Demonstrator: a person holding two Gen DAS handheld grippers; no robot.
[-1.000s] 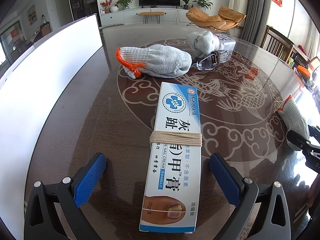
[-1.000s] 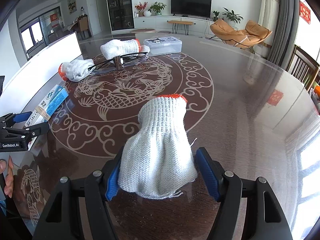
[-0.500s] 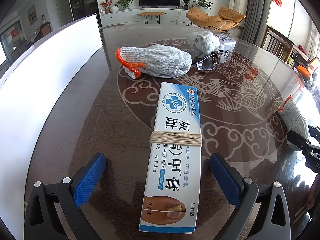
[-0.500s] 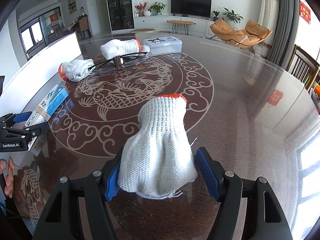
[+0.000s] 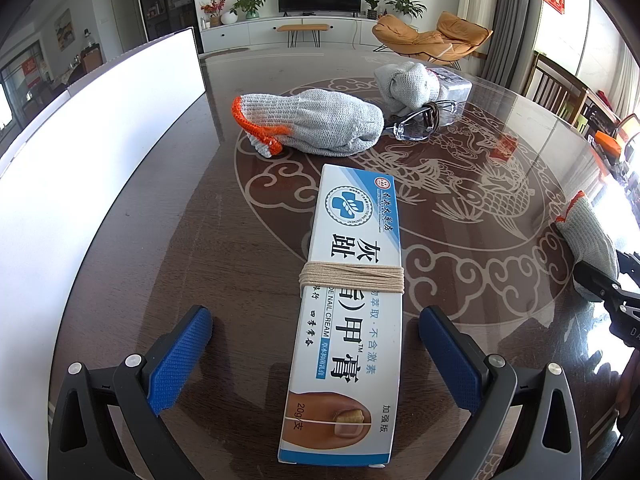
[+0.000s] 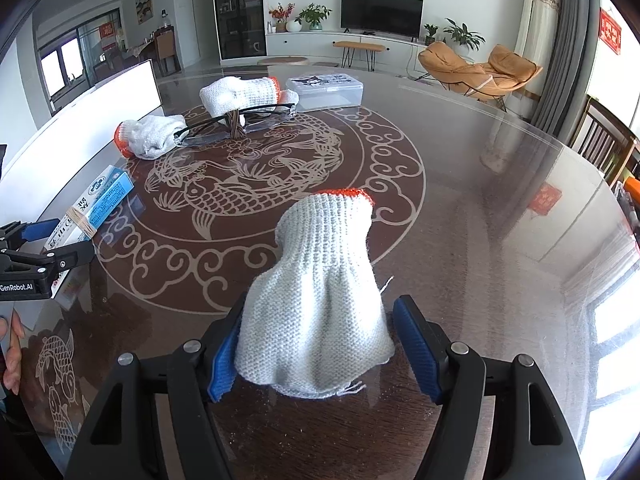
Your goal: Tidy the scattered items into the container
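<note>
**Grippers poised over glove and cream box on dragon-patterned table**

The left gripper [image 5: 314,348] sits with its blue-padded fingers spread wide on either side of a nail cream box [image 5: 348,308], touching neither side. The box lies flat on the dark glass-topped table [image 5: 168,240], bound across its middle by a band of tan string [image 5: 352,278]. Beyond it rests a grey knit glove [image 5: 316,124] with an orange cuff, and farther back a second bundled glove [image 5: 408,82] lies against a clear lidded container [image 6: 328,90], with a pair of safety glasses [image 5: 420,124] just in front.

The right gripper [image 6: 320,352] frames a third white glove [image 6: 320,304], orange cuff pointing away. Its left pad [image 6: 222,364] meets the fabric while the right pad [image 6: 416,352] stands just clear, so the jaws are parted and not clamped. The glove lies on the table, well apart from the container at the far side. A white board [image 5: 80,152] stands along the table's left edge.
</note>
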